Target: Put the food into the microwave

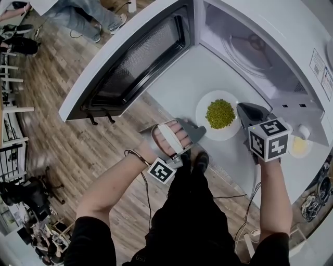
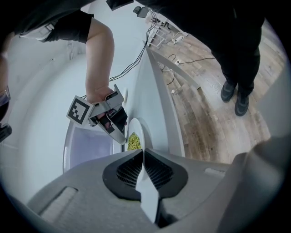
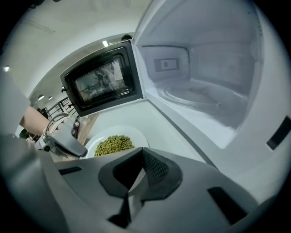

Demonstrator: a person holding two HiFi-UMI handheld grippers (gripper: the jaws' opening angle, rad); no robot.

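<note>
A white plate (image 1: 229,133) with a heap of green peas (image 1: 219,113) lies on the white counter in front of the open microwave (image 1: 244,47). My left gripper (image 1: 202,132) is shut on the plate's left rim. My right gripper (image 1: 242,110) is shut on its right rim. In the left gripper view the white rim (image 2: 148,191) shows wedged between the jaws of my left gripper (image 2: 142,152), with the peas (image 2: 133,142) and right gripper (image 2: 122,139) beyond. In the right gripper view the plate (image 3: 136,136) runs in between the jaws of my right gripper (image 3: 141,157), and the cavity (image 3: 204,91) stands just ahead.
The microwave door (image 1: 140,57) is swung wide to the left, over the wooden floor. A glass turntable (image 1: 250,49) lies inside the cavity. A small dish with something yellow (image 1: 299,146) sits on the counter right of the plate. A person's legs (image 1: 78,15) stand at the far left.
</note>
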